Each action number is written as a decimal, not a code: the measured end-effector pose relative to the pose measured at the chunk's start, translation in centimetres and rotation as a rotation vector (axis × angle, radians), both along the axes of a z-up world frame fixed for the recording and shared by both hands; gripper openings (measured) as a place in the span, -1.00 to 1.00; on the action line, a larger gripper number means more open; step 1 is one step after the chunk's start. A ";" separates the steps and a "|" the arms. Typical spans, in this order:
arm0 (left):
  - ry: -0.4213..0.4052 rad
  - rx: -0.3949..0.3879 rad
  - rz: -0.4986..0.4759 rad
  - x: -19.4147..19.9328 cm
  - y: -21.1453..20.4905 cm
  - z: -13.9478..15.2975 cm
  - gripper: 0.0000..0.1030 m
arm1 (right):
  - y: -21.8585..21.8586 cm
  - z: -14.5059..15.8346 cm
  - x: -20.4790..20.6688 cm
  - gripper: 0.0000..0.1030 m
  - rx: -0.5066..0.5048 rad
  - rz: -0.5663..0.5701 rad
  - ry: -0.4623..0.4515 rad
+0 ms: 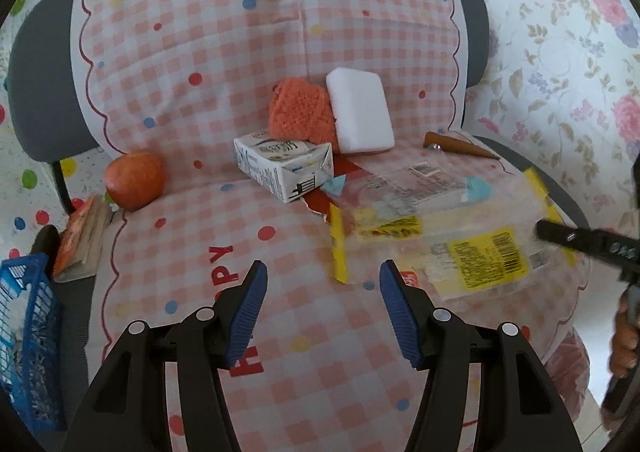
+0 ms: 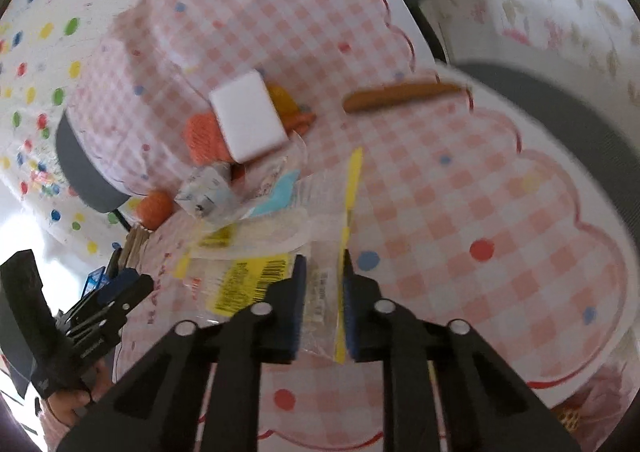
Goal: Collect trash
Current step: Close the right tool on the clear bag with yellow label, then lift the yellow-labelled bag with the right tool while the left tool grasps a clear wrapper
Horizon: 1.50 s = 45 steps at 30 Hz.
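The clear plastic wrapper (image 2: 320, 292) with yellow labels and yellow edge strips lies flat on the pink checked cloth (image 2: 460, 212) over the chair seat. In the right wrist view its long axis runs away from the camera toward the crushed milk carton (image 2: 208, 192), with one yellow strip pointing up toward the white sponge (image 2: 248, 120). Its near end sits between the blue pads of the right gripper (image 2: 324, 304) — the jaws stand narrow and pinch that end.

Seen from the left wrist, the wrapper (image 1: 460, 244) lies right of the carton (image 1: 284, 168) and stretches rightward to the black finger (image 1: 580, 240) of the other tool. The left gripper (image 1: 322, 312) hovers half open with nothing between its pads — the wrapper lies just ahead and to the right of it. An orange knitted piece (image 1: 300, 112) leans behind the carton, touching the sponge (image 1: 360, 112).
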State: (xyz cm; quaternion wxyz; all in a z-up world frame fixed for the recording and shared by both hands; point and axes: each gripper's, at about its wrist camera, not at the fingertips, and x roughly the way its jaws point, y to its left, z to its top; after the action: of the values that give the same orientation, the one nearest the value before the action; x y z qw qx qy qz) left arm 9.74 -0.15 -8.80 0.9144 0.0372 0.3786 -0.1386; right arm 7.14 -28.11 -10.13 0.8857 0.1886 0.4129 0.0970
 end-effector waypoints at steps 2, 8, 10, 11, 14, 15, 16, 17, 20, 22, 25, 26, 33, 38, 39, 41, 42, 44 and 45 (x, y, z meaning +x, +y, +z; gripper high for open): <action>-0.014 -0.003 -0.008 -0.5 -0.1 0.6 0.15 | 0.1 2.0 -1.1 -0.79 -0.049 0.012 -0.034; -0.029 -0.018 -0.043 -0.9 -1.6 1.3 0.15 | -0.6 9.9 -5.8 -0.95 -0.333 -0.051 -0.212; -0.020 -0.019 -0.055 -0.7 -2.3 0.9 0.15 | -1.2 11.9 -7.0 -0.95 -0.444 -0.118 -0.290; -0.012 -0.019 -0.065 -0.5 -2.8 0.6 0.15 | -1.5 12.5 -7.3 -0.96 -0.479 -0.142 -0.316; 0.006 -0.004 -0.088 0.0 -4.2 -0.3 0.16 | -2.3 12.8 -7.1 -0.96 -0.537 -0.190 -0.358; 0.010 0.003 -0.095 0.2 -4.6 -0.5 0.17 | -2.4 12.3 -6.6 -0.96 -0.543 -0.196 -0.357; 0.016 0.012 -0.104 0.6 -5.3 -0.9 0.21 | -2.5 12.0 -6.4 -0.96 -0.548 -0.199 -0.355; 0.017 0.025 -0.112 0.9 -6.0 -1.4 0.26 | -2.3 11.5 -6.0 -0.96 -0.555 -0.199 -0.354; 0.023 0.090 -0.141 1.9 -8.0 -2.6 0.35 | -2.0 10.2 -5.1 -0.96 -0.549 -0.181 -0.341; 0.022 0.159 -0.154 2.6 -9.2 -3.6 0.35 | -1.7 9.4 -4.2 -0.96 -0.530 -0.165 -0.327; 0.017 0.202 -0.156 3.6 -9.8 -4.8 0.38 | -1.3 8.6 -3.1 -0.96 -0.508 -0.144 -0.317; 0.032 0.191 -0.157 3.9 -9.7 -4.9 0.38 | -1.2 8.4 -2.9 -0.96 -0.503 -0.137 -0.316; 0.083 0.141 -0.173 5.9 -9.6 -5.1 0.16 | -0.7 7.5 -1.2 -0.96 -0.483 -0.117 -0.310; 0.039 0.124 -0.117 5.3 -9.2 -4.0 -0.65 | -0.8 7.7 -1.1 -0.96 -0.488 -0.122 -0.310; 0.032 0.099 -0.109 5.0 -8.8 -3.5 -0.82 | -0.9 7.8 -1.3 -0.96 -0.486 -0.126 -0.312; -0.008 0.048 -0.098 4.1 -7.7 -1.8 -0.96 | -1.1 7.9 -1.6 -0.96 -0.484 -0.134 -0.315; -0.017 0.021 -0.096 3.8 -7.3 -1.1 -0.98 | -1.3 8.0 -1.9 -0.96 -0.482 -0.137 -0.315; -0.023 -0.091 -0.102 2.7 -5.8 1.1 -0.98 | -1.5 8.4 -2.6 -0.96 -0.471 -0.143 -0.320; -0.028 -0.157 -0.119 1.8 -5.0 2.4 -0.99 | -1.6 8.7 -3.2 -0.96 -0.462 -0.146 -0.326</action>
State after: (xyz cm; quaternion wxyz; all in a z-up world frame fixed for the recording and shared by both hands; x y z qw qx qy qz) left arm 11.56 -5.19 -6.38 0.9098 -0.0105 0.3509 -0.2213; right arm 3.93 -29.67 -1.45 0.9645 -0.0069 0.2617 -0.0347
